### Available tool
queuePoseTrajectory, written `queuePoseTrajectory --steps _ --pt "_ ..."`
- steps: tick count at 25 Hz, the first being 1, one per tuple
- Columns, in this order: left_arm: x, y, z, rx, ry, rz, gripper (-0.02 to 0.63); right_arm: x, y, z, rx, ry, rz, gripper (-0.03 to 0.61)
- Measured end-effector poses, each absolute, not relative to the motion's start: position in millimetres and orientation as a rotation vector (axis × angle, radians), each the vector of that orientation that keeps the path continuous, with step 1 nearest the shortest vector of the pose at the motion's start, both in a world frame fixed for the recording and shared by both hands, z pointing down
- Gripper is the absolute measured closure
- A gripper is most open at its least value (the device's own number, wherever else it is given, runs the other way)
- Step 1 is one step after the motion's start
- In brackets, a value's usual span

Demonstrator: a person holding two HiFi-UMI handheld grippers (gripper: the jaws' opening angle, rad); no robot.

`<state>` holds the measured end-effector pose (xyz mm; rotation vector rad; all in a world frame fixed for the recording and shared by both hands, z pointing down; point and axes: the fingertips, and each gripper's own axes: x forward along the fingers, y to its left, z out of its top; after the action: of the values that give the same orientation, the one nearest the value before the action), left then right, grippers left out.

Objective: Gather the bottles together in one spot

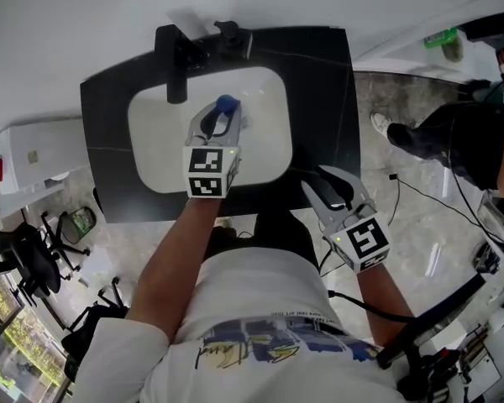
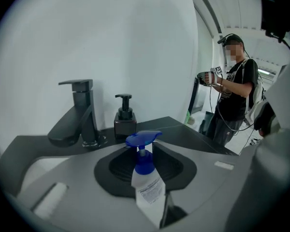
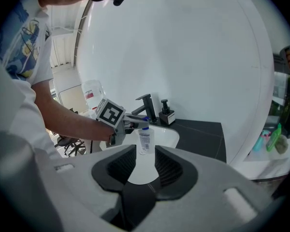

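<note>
Clamping bottle (image 2: 147, 187) between closed jaws of left gripper (image 1: 221, 124), over white sink (image 1: 155, 145), blue spray head up, facing faucet (image 2: 79, 112) and soap pump (image 2: 124, 117) on black counter (image 1: 319, 82). Holds right gripper (image 1: 321, 183) near counter's front edge, jaws apart, nothing between them, pointed toward bottle.

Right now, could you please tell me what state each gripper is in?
Left gripper: closed on the spray bottle, over the sink.
Right gripper: open, holding nothing.
</note>
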<state>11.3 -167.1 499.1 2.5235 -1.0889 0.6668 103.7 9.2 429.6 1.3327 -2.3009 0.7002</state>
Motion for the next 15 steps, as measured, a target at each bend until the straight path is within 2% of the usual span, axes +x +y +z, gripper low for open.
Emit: queuePoseTrajectory --steps 15 --pt "95.4 -201.2 412.1 2.691 -0.952 0.529 0.513 133.3 6.4 430.0 1.427 -2.285 0.713 0.460"
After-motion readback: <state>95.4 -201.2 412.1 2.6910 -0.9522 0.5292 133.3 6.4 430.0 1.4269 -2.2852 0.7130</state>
